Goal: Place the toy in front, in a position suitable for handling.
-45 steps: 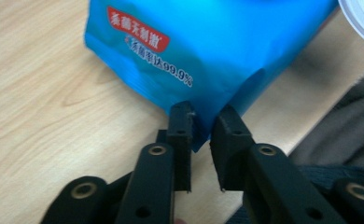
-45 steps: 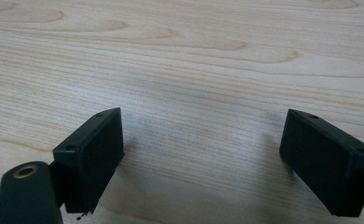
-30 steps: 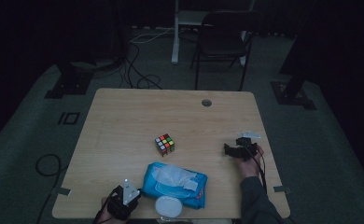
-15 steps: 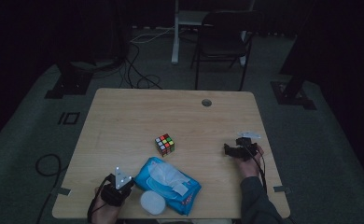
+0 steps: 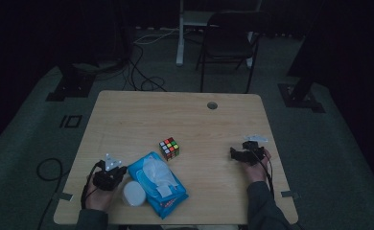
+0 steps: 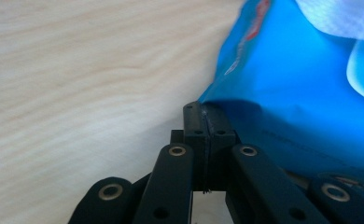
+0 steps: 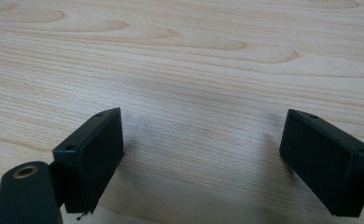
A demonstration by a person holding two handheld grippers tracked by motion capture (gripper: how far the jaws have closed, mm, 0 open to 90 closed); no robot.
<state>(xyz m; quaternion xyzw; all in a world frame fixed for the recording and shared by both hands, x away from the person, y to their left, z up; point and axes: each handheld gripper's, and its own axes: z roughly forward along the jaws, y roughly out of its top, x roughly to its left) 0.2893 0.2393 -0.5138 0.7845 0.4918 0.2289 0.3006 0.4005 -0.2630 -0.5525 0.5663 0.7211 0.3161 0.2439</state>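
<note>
dim room, wooden table [image 5: 142, 115] with a blue wet-wipes pack [image 5: 157, 184] near its front edge.
left gripper [image 6: 207, 122], jaws pressed together on the pack's corner seam beside a white round lid [image 5: 134, 194]; right gripper [image 7: 203, 163] resting apart on bare wood, jaws spread wide; rubik's cube [image 5: 169, 148] stands between them, untouched.

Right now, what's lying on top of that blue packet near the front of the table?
A crumpled white wipe sticks out of the blue packet. The left gripper pinches the packet's edge. The packet's contents are hidden.
</note>
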